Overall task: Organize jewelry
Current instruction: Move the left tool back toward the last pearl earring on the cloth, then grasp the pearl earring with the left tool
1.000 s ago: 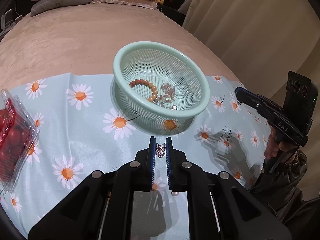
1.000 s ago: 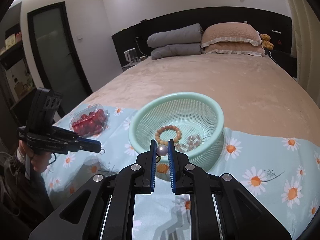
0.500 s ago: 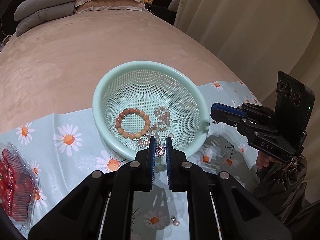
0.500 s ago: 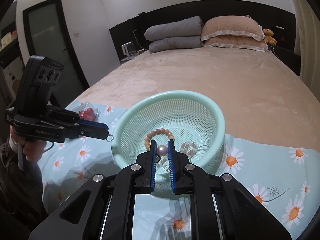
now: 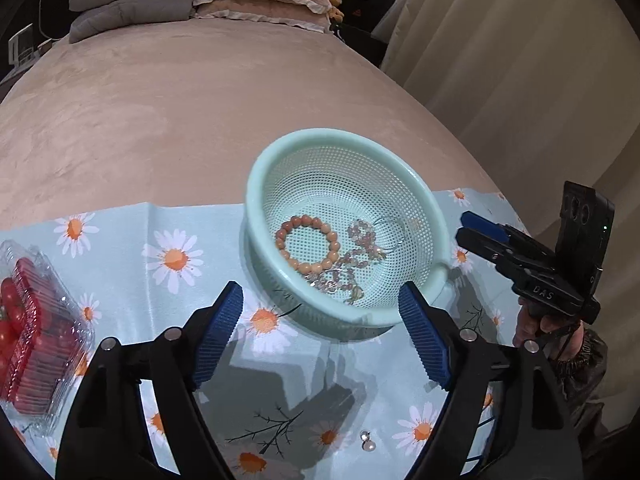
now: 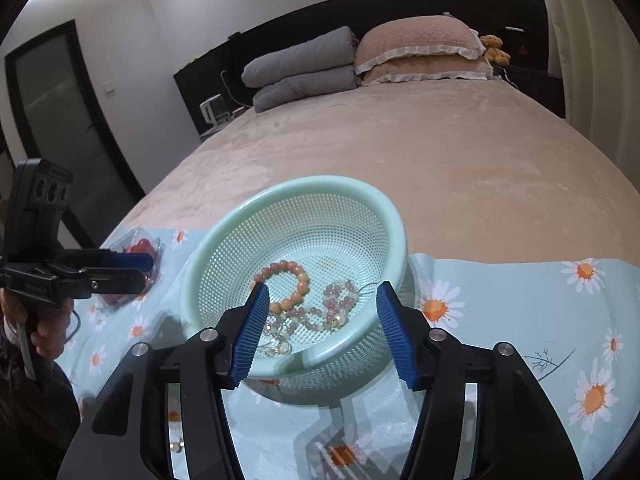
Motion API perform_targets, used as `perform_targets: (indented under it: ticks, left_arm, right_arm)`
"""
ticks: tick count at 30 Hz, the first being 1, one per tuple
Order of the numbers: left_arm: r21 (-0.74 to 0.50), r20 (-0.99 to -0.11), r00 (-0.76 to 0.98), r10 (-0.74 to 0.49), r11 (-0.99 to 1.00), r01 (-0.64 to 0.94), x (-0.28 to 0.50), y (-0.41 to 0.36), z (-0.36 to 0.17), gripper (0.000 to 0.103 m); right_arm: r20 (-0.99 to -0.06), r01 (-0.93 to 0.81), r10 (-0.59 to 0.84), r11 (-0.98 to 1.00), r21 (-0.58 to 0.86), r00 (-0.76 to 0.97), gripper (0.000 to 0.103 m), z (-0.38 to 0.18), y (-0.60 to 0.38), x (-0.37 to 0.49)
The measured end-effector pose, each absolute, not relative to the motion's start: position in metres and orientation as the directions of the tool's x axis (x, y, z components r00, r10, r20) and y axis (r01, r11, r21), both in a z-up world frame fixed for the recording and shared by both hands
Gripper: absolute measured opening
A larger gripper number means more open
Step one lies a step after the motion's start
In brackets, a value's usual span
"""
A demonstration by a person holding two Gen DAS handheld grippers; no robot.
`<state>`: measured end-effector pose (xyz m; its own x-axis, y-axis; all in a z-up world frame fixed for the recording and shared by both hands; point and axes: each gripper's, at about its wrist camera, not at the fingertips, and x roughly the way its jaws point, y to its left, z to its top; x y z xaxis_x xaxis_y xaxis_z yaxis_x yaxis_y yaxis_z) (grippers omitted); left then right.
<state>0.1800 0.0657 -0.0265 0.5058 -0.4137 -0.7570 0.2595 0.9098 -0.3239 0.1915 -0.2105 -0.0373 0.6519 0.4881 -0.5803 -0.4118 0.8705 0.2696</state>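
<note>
A mint green perforated basket [image 5: 256, 184] [image 6: 392, 220] sits on a daisy-print cloth on the bed. Inside lie an orange bead bracelet [image 5: 306, 244] [image 6: 286, 284], a pinkish bead bracelet [image 5: 362, 244] [image 6: 338, 300] and small silvery pieces [image 5: 328, 285] [image 6: 280, 346]. My left gripper [image 5: 322, 332] is open and empty, just in front of the basket. My right gripper [image 6: 320, 330] is open and empty over the basket's near rim. A pearl earring [image 5: 368, 445] lies on the cloth near me.
A clear plastic box of red cherry tomatoes [image 5: 28, 328] [image 6: 138, 248] sits at the cloth's left end. The daisy cloth [image 5: 168, 256] [image 6: 520, 300] covers the near bed. Pillows [image 6: 416, 48] and a folded grey quilt [image 6: 300, 68] lie at the headboard. Curtains [image 5: 520, 80] hang on the right.
Both grippers were shut on small jewelry pieces and moved over the basket. Now both are open and empty, and the pieces lie in the basket.
</note>
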Motion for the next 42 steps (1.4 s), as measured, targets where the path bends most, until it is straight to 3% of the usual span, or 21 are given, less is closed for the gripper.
perform_targets:
  ticks: [5, 11, 25, 31, 32, 38, 42]
  left_arm:
    - [-0.281, -0.785, 0.503, -0.36, 0.932, 0.229, 0.161, 0.078, -0.038, 0.083]
    - [-0.2, -0.823, 0.46, -0.334, 0.927, 0.316, 0.123, 0.062, -0.061, 0.084]
    - [-0.111, -0.849, 0.406, -0.338, 0.865, 0.489, 0.062, 0.014, -0.1, 0.084]
    - [-0.088, -0.853, 0.391, -0.345, 0.834, 0.544, 0.054, -0.006, -0.113, 0.079]
    - [-0.088, -0.859, 0.382, -0.341, 0.833, 0.546, 0.055, -0.007, -0.116, 0.074]
    - [-0.108, -0.857, 0.367, -0.361, 0.823, 0.558, 0.058, -0.002, -0.118, 0.074]
    - [-0.107, -0.856, 0.361, -0.371, 0.809, 0.578, 0.057, -0.002, -0.12, 0.072]
  right_arm:
    - [-0.576, -0.423, 0.477, 0.875, 0.238, 0.664, 0.062, -0.035, -0.221, 0.174]
    - [-0.64, -0.448, 0.447, 0.877, 0.175, 0.625, 0.066, -0.046, -0.215, 0.154]
    - [-0.699, -0.609, 0.522, 0.778, 0.155, 0.489, 0.065, -0.083, -0.169, 0.113]
    - [-0.734, -0.72, 0.576, 0.671, 0.174, 0.359, 0.051, -0.098, -0.13, 0.102]
    - [-0.745, -0.731, 0.572, 0.661, 0.169, 0.344, 0.046, -0.1, -0.124, 0.101]
    - [-0.781, -0.782, 0.573, 0.594, 0.187, 0.249, 0.023, -0.115, -0.096, 0.099]
    - [-0.785, -0.786, 0.578, 0.583, 0.206, 0.223, 0.02, -0.12, -0.092, 0.1]
